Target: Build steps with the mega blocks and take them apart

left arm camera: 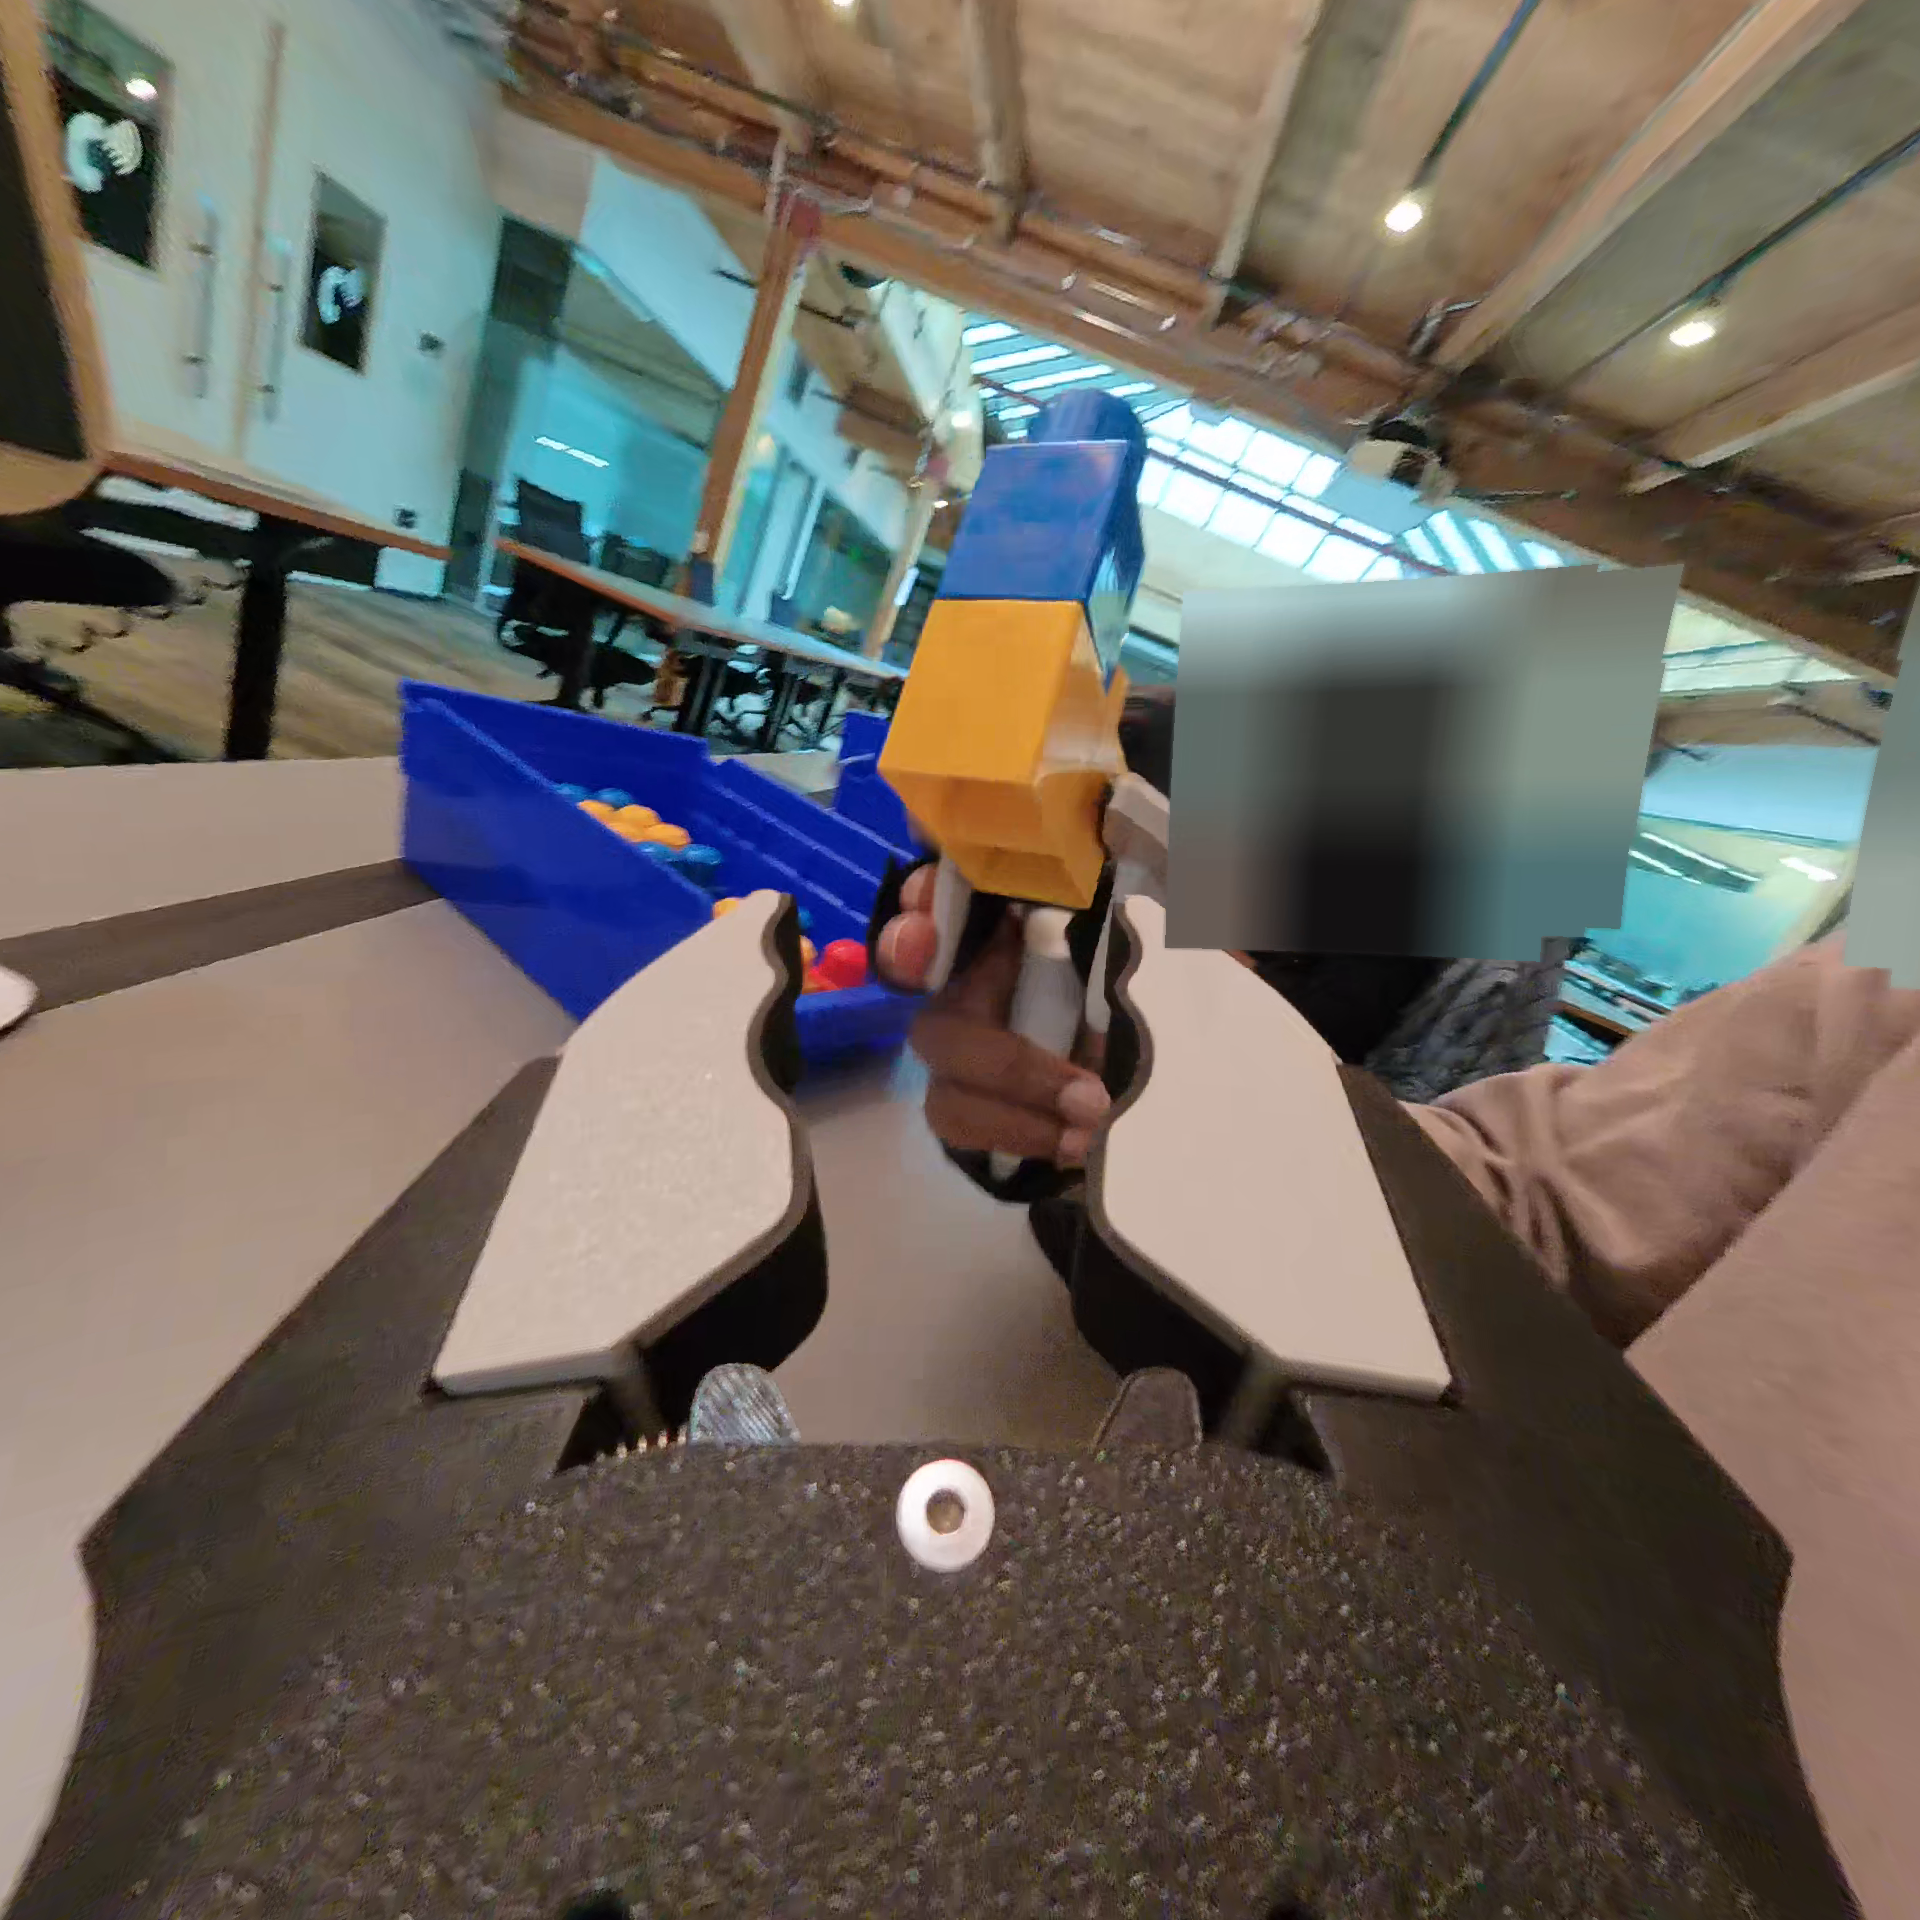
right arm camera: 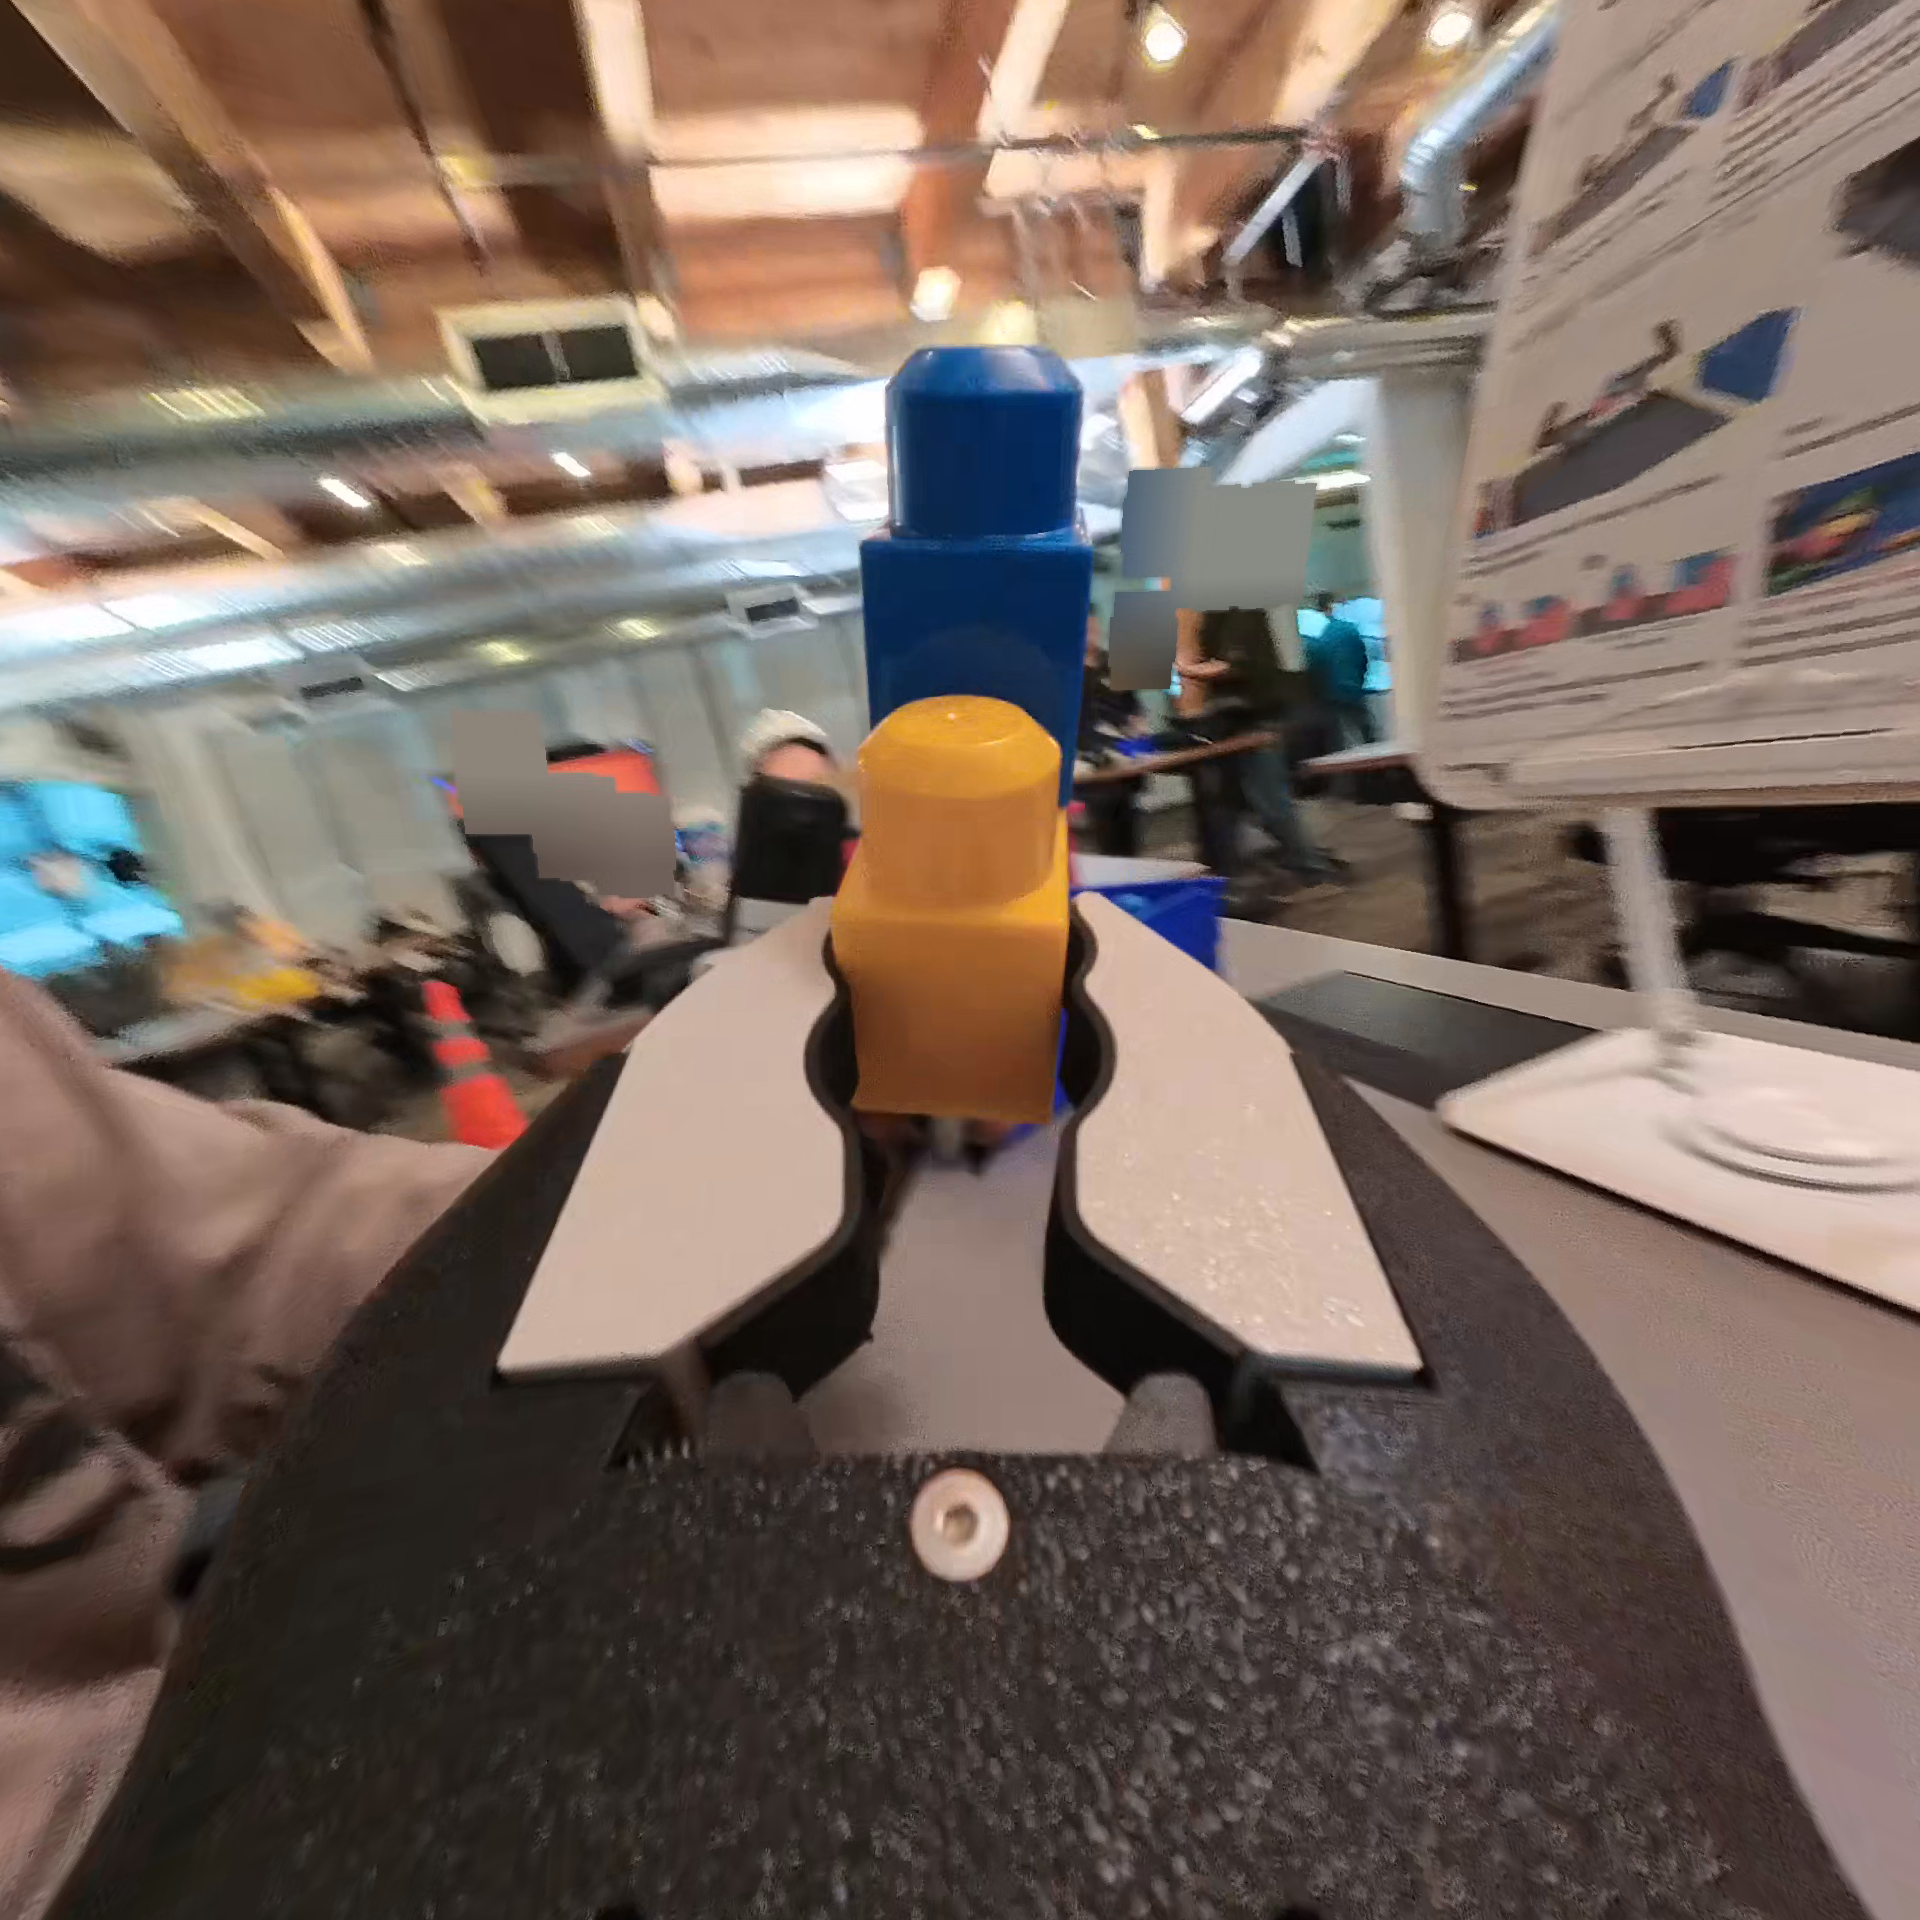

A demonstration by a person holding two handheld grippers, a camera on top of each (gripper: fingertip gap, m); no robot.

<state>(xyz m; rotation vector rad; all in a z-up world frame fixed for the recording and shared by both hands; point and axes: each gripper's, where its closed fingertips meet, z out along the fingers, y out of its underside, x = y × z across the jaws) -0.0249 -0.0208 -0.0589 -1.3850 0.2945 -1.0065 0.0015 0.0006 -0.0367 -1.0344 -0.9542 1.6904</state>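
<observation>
My right gripper (right arm camera: 954, 977) is shut on a yellow block (right arm camera: 951, 1023) with a blue block (right arm camera: 977, 623) stacked on its far part, forming a step held in the air. In the left wrist view the same stack shows tilted above the table, with the yellow block (left arm camera: 1003, 748) below and the blue block (left arm camera: 1039, 520) on top, gripped by the right gripper's fingers (left arm camera: 1138, 831). My left gripper (left arm camera: 951, 935) is open and empty, just below and in front of that stack. A person's hand (left arm camera: 997, 1049) holds the right gripper.
A blue bin (left arm camera: 582, 842) with several loose yellow, blue and red blocks sits on the grey table (left arm camera: 260, 1039) to the left of the stack. A poster on a white stand (right arm camera: 1704, 1101) stands at the right. A beige sleeve (left arm camera: 1621, 1122) reaches in from the right. The tips of one gripper are about 5 cm away from the tips of the other.
</observation>
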